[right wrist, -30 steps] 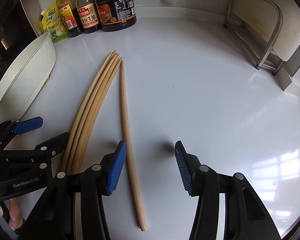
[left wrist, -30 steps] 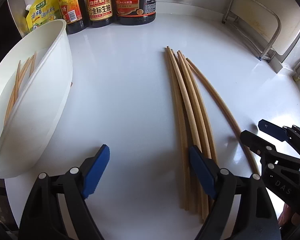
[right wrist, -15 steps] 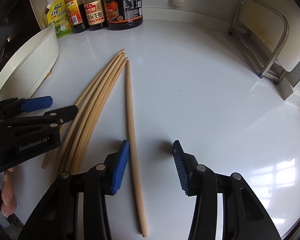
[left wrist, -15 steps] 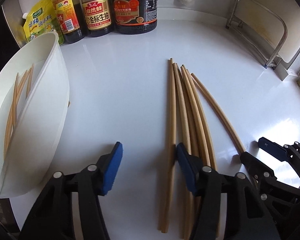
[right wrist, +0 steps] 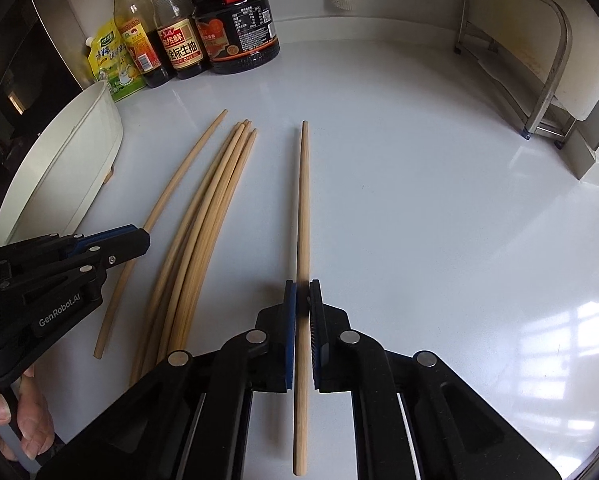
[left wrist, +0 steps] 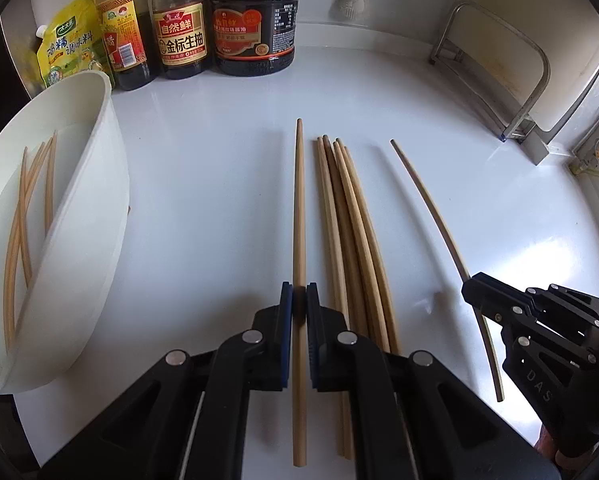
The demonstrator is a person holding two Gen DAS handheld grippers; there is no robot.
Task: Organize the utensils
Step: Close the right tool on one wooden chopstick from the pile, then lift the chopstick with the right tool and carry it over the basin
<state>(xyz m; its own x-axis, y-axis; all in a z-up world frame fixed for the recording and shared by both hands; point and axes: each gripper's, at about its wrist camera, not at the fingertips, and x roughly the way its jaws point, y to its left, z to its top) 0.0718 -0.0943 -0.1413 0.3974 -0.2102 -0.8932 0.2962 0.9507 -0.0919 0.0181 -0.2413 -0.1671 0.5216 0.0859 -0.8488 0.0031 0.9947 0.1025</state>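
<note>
While both of my tongs are finishing their squeeze, each is clamping one chopstick off the white counter (left wrist: 227, 184). My left gripper (left wrist: 299, 300) has just been closing, and its blue pads are now pressing on the single chopstick (left wrist: 299, 208) lying between the loose bundle (left wrist: 351, 240) and the white holder (left wrist: 87, 240). My right gripper (right wrist: 302, 296) has just been closing too, and it is pinching the lone chopstick (right wrist: 302, 200) on the bundle's far side, away from the holder.

Both grips are sitting toward the thicker end of the sticks, well back from the tapered tips, with a tail of wood running back under the jaws. I am judging these sticks as light, stiff and smooth: they are not going to bend or break, but a thin, smooth stick may pivot or slide in the pads once it is lifted, since most of its length is hanging forward. Holding nearer the middle would balance better; as it is, I am counting on the ribbed pads.

Beside the bundle, the holder is tipped toward me with several chopsticks (left wrist: 23, 216) already inside, and the sauce bottles (left wrist: 183, 28) are standing behind it.
</note>
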